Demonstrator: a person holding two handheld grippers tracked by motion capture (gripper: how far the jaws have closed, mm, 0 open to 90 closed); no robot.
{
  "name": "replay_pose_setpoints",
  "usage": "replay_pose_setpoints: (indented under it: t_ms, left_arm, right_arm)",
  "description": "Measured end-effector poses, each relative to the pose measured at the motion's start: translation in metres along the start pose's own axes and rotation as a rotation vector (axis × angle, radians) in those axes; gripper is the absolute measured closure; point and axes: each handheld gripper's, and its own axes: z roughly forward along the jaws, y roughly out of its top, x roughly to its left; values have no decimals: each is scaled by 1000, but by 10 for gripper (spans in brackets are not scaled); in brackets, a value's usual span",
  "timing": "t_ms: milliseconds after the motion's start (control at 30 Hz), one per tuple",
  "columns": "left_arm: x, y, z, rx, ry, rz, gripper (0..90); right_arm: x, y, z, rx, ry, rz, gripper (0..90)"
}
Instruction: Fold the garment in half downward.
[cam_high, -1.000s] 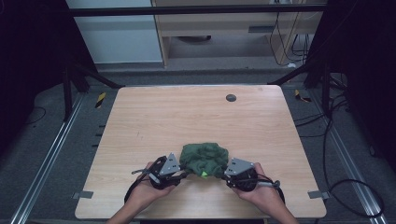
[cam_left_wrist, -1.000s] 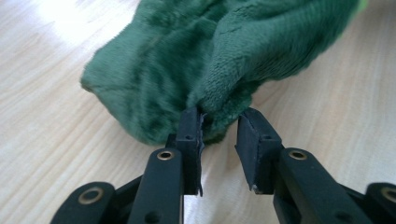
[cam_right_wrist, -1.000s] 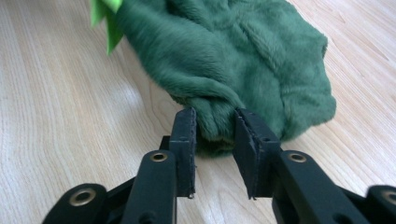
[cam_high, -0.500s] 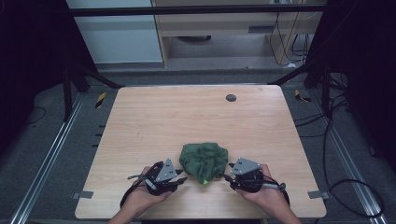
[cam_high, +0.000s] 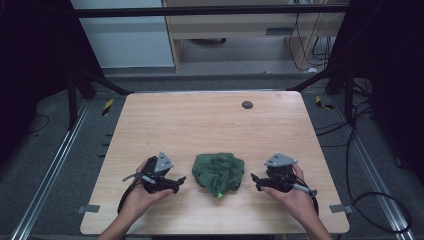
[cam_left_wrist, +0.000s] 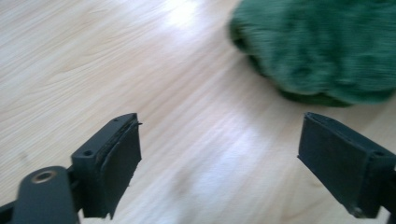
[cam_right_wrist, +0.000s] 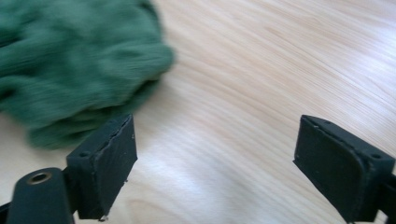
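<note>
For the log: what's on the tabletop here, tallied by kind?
Green cloth, crumpled: 1
Hand-held grippers, left claw and right claw, both open: 2
Dark round disc near the far edge: 1
Total: 4

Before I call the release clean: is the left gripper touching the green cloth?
Apart. The high view shows bare table between the left gripper and the green cloth, and its jaws stand open.

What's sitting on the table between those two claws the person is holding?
A crumpled green cloth lies between the left claw and right claw, seen from the high view. Bare wood separates it from each.
</note>
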Motion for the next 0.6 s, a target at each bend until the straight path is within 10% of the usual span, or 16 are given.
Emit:
replay_pose_setpoints:
  t_ms: [600]
  left_arm:
    - [60,-11,23,60,45,-151,71]
  right_arm:
    - [-59,-8,25,58,-44,203,84]
